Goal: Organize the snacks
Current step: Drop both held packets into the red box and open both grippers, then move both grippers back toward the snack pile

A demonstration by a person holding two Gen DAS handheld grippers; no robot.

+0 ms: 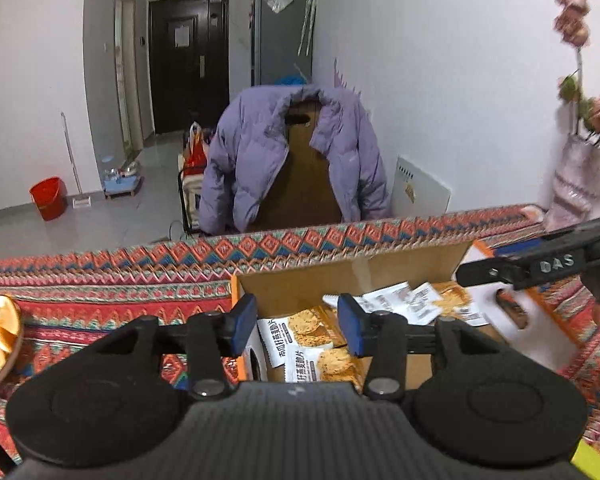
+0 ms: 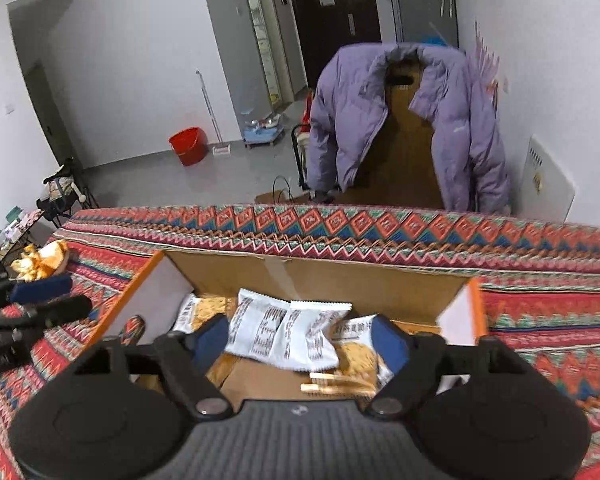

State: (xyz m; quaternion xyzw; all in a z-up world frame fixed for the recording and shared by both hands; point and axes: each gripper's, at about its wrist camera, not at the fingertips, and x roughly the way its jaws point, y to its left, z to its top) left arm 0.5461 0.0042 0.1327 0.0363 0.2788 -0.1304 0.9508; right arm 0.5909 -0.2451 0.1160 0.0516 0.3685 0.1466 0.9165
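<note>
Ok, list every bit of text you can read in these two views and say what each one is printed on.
"DAS": raised letters on the right gripper's finger, seen in the left wrist view.
"南瓜红燕麦脆片", as best it reads: on the front snack packet in the box.
Fine print on the white packet backs: too small and blurred.
Paper on the door: unreadable.
White board by the wall: marks too small.

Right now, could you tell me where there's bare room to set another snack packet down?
Inside the cardboard box, bare floor shows at the near edge, below the white packets. The patterned cloth right of the box lies bare. The box's middle is crowded with packets.
</note>
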